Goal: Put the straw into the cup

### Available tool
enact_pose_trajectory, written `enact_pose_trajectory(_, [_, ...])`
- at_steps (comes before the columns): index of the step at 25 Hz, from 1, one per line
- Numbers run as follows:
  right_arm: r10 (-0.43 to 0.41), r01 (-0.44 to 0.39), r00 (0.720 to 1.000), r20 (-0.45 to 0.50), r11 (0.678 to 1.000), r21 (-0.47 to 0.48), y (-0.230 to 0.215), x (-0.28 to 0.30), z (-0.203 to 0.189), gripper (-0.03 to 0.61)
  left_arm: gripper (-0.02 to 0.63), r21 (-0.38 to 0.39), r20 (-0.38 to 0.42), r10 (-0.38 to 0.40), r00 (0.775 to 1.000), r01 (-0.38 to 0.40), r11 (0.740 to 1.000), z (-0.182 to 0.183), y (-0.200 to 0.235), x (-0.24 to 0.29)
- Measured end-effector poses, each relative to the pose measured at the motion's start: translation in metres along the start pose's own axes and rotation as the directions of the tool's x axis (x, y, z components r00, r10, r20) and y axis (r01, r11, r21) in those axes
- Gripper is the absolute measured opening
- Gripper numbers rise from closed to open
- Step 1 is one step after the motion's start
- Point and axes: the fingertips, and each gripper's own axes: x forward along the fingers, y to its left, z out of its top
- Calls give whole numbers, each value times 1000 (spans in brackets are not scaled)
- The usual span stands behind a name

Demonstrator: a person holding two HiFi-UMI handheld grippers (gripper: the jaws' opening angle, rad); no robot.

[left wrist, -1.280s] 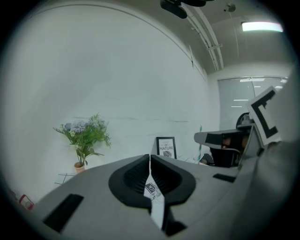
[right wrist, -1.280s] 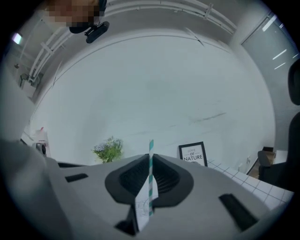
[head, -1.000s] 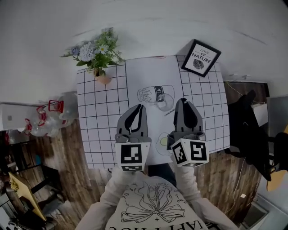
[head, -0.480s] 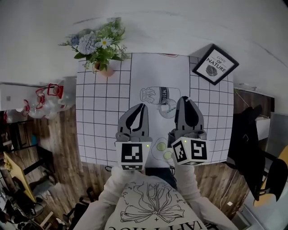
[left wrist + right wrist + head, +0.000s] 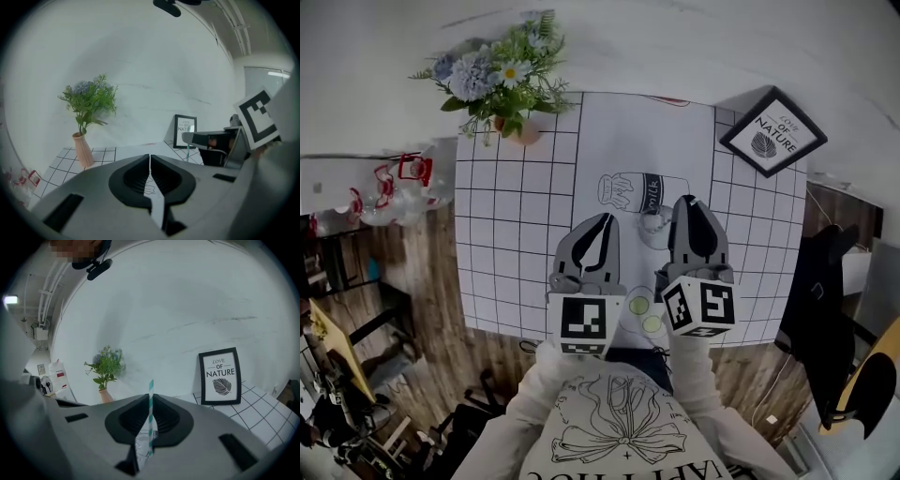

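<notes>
Lifted since earlier, striped teal-white straw (image 5: 151, 394) stands upright at frame centre, pinched by right gripper (image 5: 150, 404) — unseen in head view; left gripper (image 5: 149, 161) closed, empty.

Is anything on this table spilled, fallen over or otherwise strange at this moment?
Nothing stands out. The vase and the framed picture stand upright, no spill shows around the cup, and the right gripper holds the striped straw upright between its jaws.

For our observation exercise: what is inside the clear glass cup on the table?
Nothing shows inside the clear glass cup, though the right gripper covers part of it. The teal-and-white striped straw stands clamped between that gripper's jaws, outside the cup.
</notes>
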Motion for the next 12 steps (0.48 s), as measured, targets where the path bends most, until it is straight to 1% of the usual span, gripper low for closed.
enact_pose_trajectory(4, [3, -3, 1000, -28, 1000, -2, -2, 8, -9, 21, 11, -4, -10, 0, 1000, 0, 1000, -3, 1, 7])
enact_pose_trajectory(10, [7, -7, 999, -43, 1000, -6, -1, 16, -13, 23, 11, -7, -16, 2, 1000, -2, 1000, -4, 8, 13])
enact_pose_trajectory(12, [11, -11, 999, -53, 1000, -7, -1, 18, -16, 35, 11, -10, -14, 3, 1000, -3, 1000, -4, 10, 14])
